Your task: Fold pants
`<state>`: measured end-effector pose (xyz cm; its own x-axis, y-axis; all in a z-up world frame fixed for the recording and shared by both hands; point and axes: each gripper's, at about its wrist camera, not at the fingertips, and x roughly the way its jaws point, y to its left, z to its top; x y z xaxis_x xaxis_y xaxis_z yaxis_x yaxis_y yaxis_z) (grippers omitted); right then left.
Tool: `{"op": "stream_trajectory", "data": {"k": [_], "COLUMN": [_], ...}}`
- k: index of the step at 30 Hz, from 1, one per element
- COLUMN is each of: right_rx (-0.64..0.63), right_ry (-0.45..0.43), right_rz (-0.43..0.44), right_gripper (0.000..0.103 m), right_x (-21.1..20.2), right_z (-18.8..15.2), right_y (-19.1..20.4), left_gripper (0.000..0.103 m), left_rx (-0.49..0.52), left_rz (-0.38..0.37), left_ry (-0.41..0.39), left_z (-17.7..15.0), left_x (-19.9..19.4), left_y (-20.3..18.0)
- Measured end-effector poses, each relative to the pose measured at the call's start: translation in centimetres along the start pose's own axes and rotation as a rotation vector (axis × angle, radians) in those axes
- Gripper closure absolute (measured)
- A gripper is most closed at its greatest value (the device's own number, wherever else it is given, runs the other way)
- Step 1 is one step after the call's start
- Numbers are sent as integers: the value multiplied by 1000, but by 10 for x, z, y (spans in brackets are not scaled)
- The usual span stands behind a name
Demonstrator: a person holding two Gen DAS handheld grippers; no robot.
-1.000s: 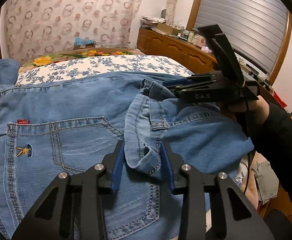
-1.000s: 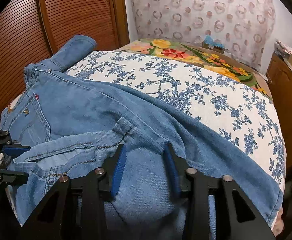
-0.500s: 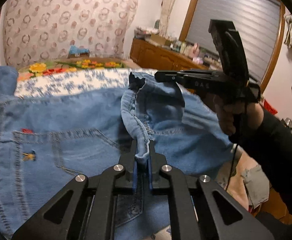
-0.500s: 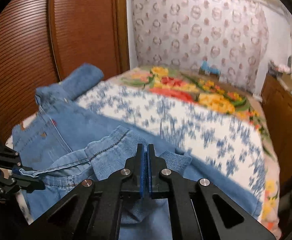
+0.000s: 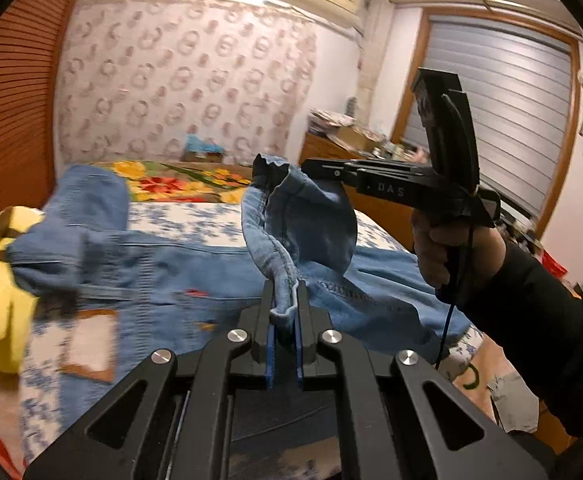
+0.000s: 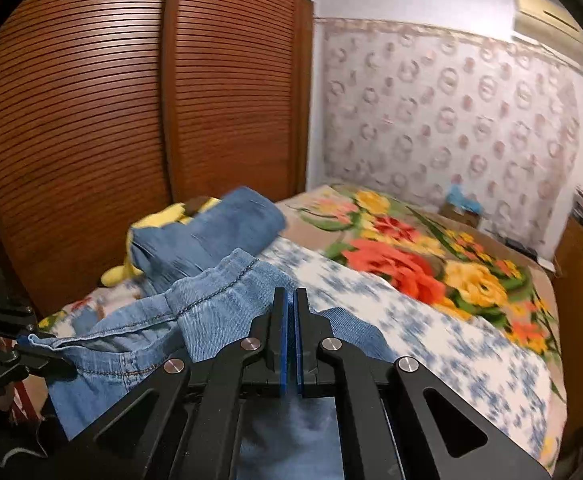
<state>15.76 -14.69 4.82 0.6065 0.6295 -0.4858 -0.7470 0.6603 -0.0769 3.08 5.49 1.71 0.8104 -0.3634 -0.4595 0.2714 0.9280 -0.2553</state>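
Note:
Blue denim jeans (image 5: pixel 195 272) lie across the bed. My left gripper (image 5: pixel 285 304) is shut on the hem of a raised jeans leg (image 5: pixel 299 220). My right gripper (image 5: pixel 315 168), seen from the side in the left wrist view, is shut on the same hem further along and holds it above the bed. In the right wrist view my right gripper (image 6: pixel 290 300) is shut on denim (image 6: pixel 227 304), and the left gripper (image 6: pixel 31 346) pinches the hem at the far left. The far end of the jeans (image 6: pixel 211 236) lies over a yellow plush toy (image 6: pixel 167 216).
The bed has a blue-flowered cover (image 6: pixel 431 332) and a bright floral blanket (image 6: pixel 411 256). A slatted wooden wardrobe (image 6: pixel 131 120) stands at the left. A wooden dresser (image 5: pixel 331 152) with clutter and a shuttered window (image 5: pixel 503 120) are at the right.
Both grippers closed on the jeans hem and lifted it up off the bed. The jeans slid, and the yellow plush toy came into view at the left.

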Motion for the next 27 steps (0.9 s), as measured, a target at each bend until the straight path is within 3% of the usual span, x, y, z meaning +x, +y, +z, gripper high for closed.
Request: {"op": "stream_trajectory", "data": {"k": [8,17,27], "right_rx": [-61,-75,-46], "right_ry": [-7,33,106], "right_rz": [60,66,67], "right_gripper": [101,101,101], "right_x": [35,69,96], "right_z": [21,26,29], "right_y": [36,31,40], "left_gripper": [95,95,95], "left_rx": [-52,-91,-80], "left_rz": [92,136,225], "left_ry": [-25,-21,65], "left_z": [-15,-24,-48], "left_x": [-26,-29,-19], "left_y": [40,64,73]}}
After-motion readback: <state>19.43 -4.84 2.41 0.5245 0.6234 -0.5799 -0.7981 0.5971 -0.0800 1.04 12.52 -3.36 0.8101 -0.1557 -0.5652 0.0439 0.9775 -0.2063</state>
